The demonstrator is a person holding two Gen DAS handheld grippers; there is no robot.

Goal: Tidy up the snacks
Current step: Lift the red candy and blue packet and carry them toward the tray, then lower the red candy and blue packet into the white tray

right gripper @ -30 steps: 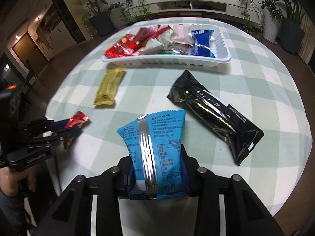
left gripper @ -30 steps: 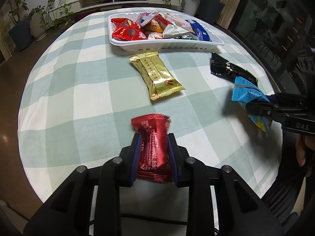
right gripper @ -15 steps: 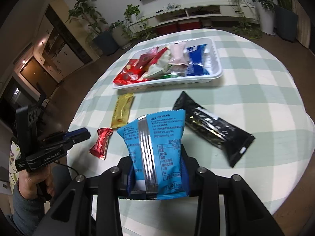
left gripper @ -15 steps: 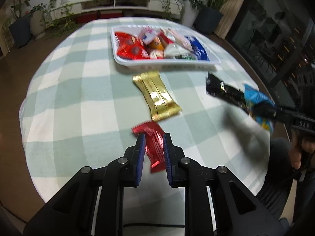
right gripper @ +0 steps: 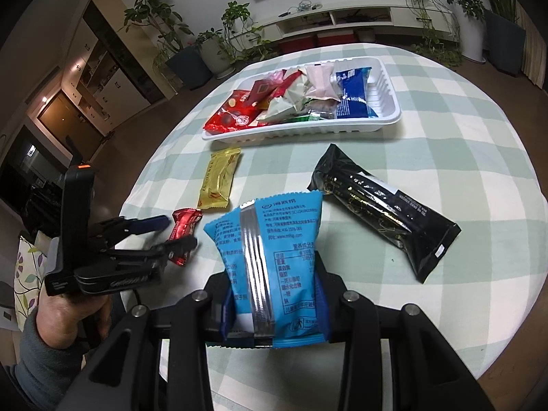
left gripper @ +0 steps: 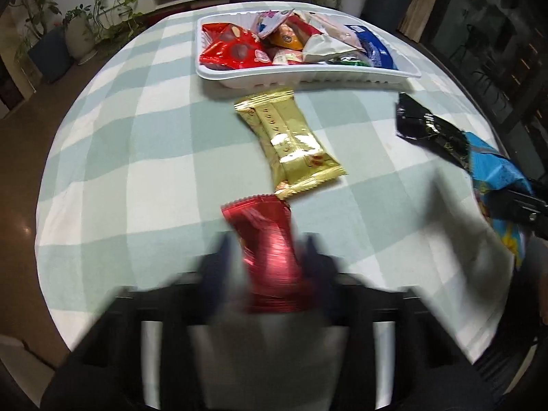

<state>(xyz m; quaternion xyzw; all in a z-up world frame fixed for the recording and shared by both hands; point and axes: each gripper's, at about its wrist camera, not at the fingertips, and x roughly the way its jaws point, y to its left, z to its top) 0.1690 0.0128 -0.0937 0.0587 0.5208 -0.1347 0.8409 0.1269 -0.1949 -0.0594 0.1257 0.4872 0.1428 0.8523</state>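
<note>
L gripper [left gripper: 267, 257]: fingers just opening, straddling red snack pack [left gripper: 270, 257] near surface [left gripper: 137, 171] edge; grip unclear, blurred.
R gripper [right gripper: 274, 294]: fingers clamping blue snack bag [right gripper: 270, 257], lifted.
Tray [right gripper: 387, 116]: sitting full, far side.

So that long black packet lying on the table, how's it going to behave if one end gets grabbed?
The black packet looks like thin, glossy film with creases, so it will probably feel slippery and crinkle under the fingers. It is long and narrow, so held at one end it will likely sag or swing. It lies flat on the tablecloth, so rolling seems unlikely.
</note>
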